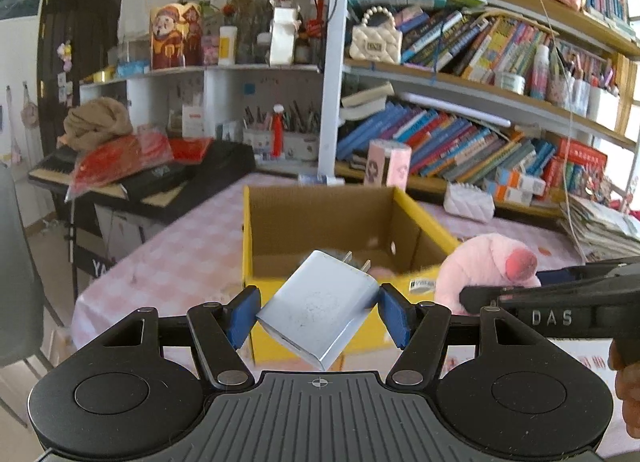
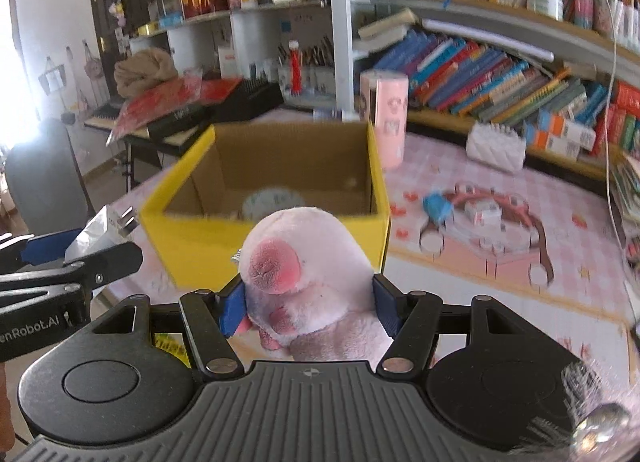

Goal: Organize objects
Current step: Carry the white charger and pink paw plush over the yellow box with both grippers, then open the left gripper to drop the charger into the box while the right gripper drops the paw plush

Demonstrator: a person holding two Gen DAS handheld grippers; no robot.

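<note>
While the left tool (image 1: 319,312) grips a white charger (image 1: 320,308) tilted at lower centre of its view, the right tool (image 2: 310,304) clamps a pink plush toy (image 2: 308,278) at the centre of its own. Behind both, mid-frame, an open yellow box (image 2: 276,230) stands on the checked surface (image 2: 500,302). Bookshelves (image 1: 480,102) fill the upper right.

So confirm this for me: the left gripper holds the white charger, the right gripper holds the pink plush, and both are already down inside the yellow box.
Not quite. The left gripper does hold the white charger and the right gripper the pink plush, but neither is inside the yellow box. Both wrist views show them in front of its near wall.
</note>
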